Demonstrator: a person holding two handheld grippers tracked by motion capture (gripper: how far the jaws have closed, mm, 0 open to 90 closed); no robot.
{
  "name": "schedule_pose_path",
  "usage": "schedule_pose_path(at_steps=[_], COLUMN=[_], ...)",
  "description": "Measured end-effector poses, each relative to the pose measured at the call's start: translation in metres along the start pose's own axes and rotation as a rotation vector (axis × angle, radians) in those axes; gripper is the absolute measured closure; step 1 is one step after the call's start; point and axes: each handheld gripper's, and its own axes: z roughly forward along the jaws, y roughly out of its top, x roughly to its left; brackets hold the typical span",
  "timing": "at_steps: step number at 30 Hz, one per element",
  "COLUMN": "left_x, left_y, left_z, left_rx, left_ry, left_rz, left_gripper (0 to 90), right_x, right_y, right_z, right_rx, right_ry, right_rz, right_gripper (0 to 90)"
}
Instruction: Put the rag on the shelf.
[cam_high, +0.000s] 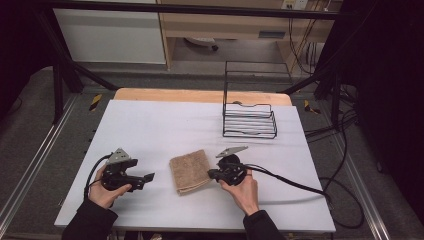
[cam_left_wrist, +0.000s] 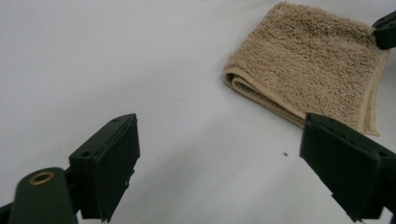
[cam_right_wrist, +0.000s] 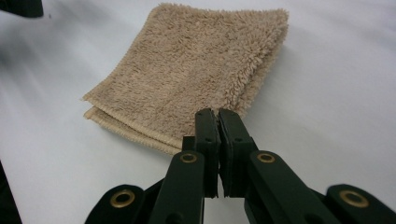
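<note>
A folded tan towel (cam_high: 190, 171) lies flat on the white table (cam_high: 160, 125), between my two grippers. My right gripper (cam_high: 212, 174) comes in from the towel's right side. In the right gripper view the right gripper (cam_right_wrist: 218, 113) has its jaws pressed together over the near corner of the towel (cam_right_wrist: 187, 74), and that corner is hidden behind them. My left gripper (cam_high: 146, 180) rests left of the towel, apart from it. The left gripper (cam_left_wrist: 219, 158) is open with only bare table between its jaws. The towel (cam_left_wrist: 308, 65) lies ahead of it, with the right gripper's tip (cam_left_wrist: 385, 30) at the far corner.
A black wire rack (cam_high: 249, 119) stands at the back right of the table. Black cables (cam_high: 295, 186) trail from the right gripper across the table's right side. A wooden edge (cam_high: 200, 95) runs along the far side, with frame bars and shelving beyond.
</note>
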Motion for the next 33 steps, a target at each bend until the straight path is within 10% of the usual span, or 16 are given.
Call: schedule_pose_path(at_steps=[14,33], left_x=[-0.025,-0.029], left_y=[0.051,0.047], left_z=[0.067,0.090], left_rx=[0.097,0.197], left_ry=[-0.039,-0.117], left_rz=[0.036,0.006], left_gripper=[39.8,84.3], right_x=[-0.014,-0.015], right_y=[-0.020,-0.019], right_z=[-0.006,-0.008], right_rx=[-0.005,-0.009], right_ry=[-0.033,-0.043], right_rz=[-0.011,-0.016], right_gripper=[87.0,87.3])
